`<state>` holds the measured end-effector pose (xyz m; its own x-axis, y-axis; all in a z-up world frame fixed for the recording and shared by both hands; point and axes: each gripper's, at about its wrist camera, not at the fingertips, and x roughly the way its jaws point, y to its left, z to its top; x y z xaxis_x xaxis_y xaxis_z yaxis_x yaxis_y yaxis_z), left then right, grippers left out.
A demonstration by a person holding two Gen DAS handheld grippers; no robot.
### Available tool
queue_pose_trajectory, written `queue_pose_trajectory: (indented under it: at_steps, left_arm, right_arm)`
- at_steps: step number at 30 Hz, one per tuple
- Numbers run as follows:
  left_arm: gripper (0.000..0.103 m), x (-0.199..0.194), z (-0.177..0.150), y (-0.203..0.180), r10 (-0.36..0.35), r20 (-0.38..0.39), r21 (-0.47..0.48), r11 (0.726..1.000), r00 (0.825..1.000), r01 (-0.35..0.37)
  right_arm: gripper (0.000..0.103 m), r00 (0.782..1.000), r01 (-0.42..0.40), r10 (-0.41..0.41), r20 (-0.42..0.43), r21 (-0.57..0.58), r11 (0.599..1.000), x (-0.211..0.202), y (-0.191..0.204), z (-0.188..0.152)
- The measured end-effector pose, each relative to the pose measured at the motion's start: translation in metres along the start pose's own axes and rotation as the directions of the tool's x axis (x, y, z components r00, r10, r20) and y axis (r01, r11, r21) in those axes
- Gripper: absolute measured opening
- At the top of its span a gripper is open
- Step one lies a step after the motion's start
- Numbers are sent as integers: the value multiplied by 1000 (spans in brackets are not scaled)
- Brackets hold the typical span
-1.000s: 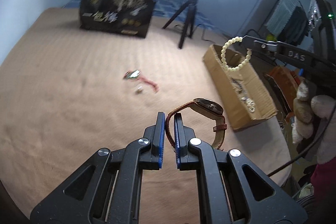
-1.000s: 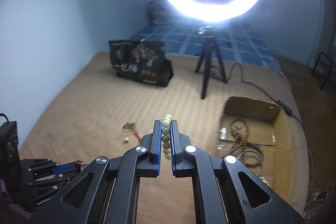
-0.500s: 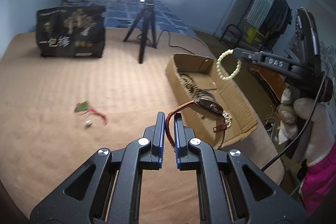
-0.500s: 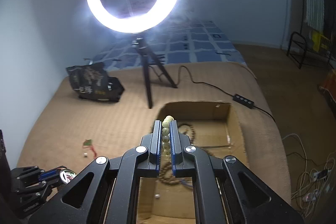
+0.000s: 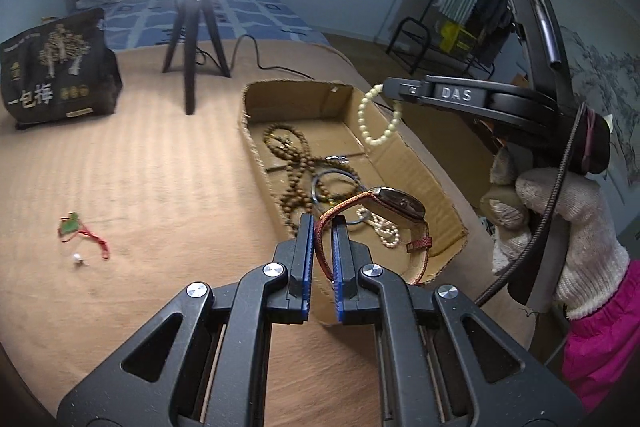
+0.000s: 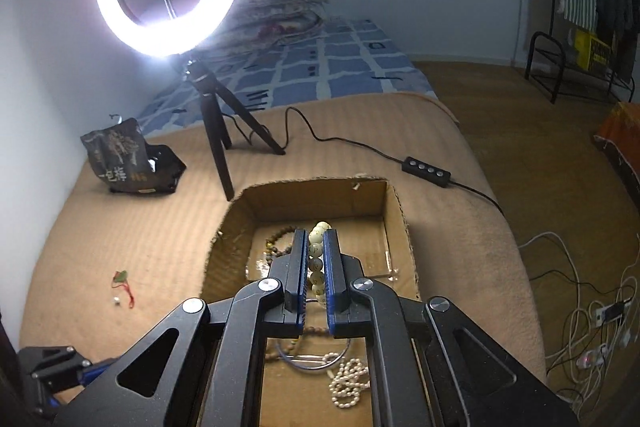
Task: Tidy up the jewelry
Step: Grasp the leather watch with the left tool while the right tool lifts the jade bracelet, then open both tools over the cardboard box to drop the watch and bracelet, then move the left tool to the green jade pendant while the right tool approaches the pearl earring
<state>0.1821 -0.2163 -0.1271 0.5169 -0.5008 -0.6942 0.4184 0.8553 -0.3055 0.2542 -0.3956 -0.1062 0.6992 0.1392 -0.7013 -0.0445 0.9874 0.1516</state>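
My left gripper [image 5: 323,223] is shut on the red-brown strap of a wristwatch [image 5: 394,205], held over the near end of the open cardboard box [image 5: 416,163]. My right gripper [image 6: 316,237] is shut on a cream bead bracelet [image 6: 316,259], held above the box [image 6: 400,215]; in the left wrist view the bracelet [image 5: 378,115] hangs from the right gripper's tip [image 5: 386,89]. The box holds brown prayer beads [image 5: 294,163], a dark bangle [image 5: 336,183] and a pearl strand [image 6: 350,383].
A green pendant on a red cord [image 5: 78,231] and a small white bead [image 5: 77,259] lie on the tan blanket left of the box. A ring light tripod [image 6: 220,131], its cable remote [image 6: 426,171] and a black bag [image 6: 128,159] stand beyond.
Both grippers have moved right toward the box. The right gripper with the bracelet went from beside the box to above it. The watch now hangs over the box's near end.
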Motion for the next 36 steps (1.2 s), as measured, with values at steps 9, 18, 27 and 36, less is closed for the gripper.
queue_pose_trajectory:
  at_steps: [9, 18, 27, 36]
  left_arm:
    - [19, 7, 2, -8, -19, -16, 6, 1000, 1000, 19]
    - [55, 5, 3, -3, 12, -12, 1, 1000, 1000, -12]
    - [55, 0, -2, 2, 28, -21, -4, 1000, 999, -28]
    - [55, -22, -5, 29, 82, -12, 12, 997, 997, -82]
  right_arm:
    - [7, 1000, -8, 8, 0, 44, 999, 1, -10, 0]
    - [64, 999, 15, -19, 36, 102, 995, -9, -19, 1]
    - [66, 999, 26, -28, 22, 72, 997, -8, -9, -1]
    - [66, 999, 19, -21, 48, 34, 999, -21, 14, 0]
